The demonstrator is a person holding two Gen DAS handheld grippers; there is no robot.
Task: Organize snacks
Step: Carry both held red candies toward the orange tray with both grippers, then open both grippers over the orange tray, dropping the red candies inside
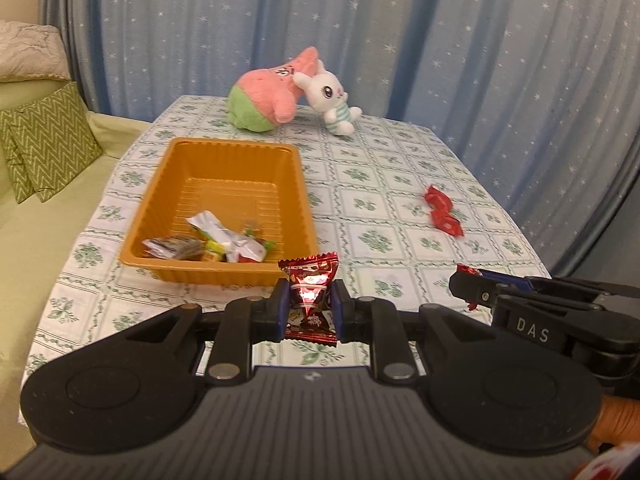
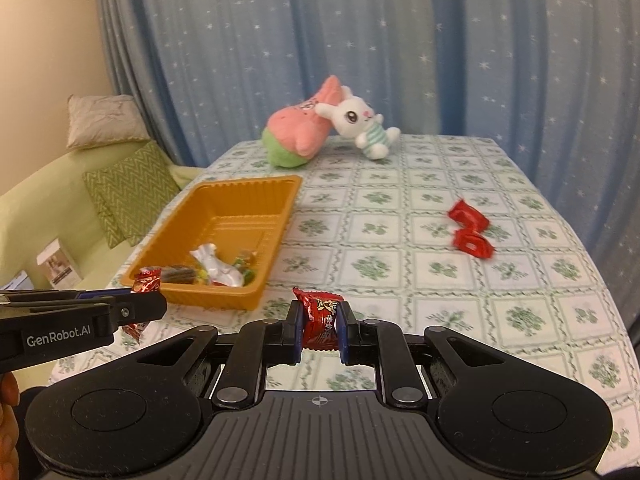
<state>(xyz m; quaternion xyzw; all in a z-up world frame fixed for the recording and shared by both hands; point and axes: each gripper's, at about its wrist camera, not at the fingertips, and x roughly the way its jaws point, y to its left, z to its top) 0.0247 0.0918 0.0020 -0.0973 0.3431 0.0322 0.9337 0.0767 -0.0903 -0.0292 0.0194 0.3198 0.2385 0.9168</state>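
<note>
An orange plastic tray (image 1: 296, 184) sits on the table's left side with several wrapped snacks (image 1: 224, 240) in its near end; it also shows in the right wrist view (image 2: 240, 200). My left gripper (image 1: 310, 300) is shut on a dark red snack packet (image 1: 310, 280), held just before the tray's near right corner. My right gripper (image 2: 320, 320) is shut on a red snack packet (image 2: 320, 316), held above the table right of the tray. Two red wrapped snacks (image 1: 442, 210) lie together on the cloth at the right, also in the right wrist view (image 2: 470, 228).
A pink and green plush (image 1: 264, 96) and a white bunny plush (image 1: 332, 100) lie at the table's far end. A green sofa with cushions (image 1: 44, 144) stands left of the table. Blue starred curtains hang behind. The table's edge (image 1: 532, 248) runs along the right.
</note>
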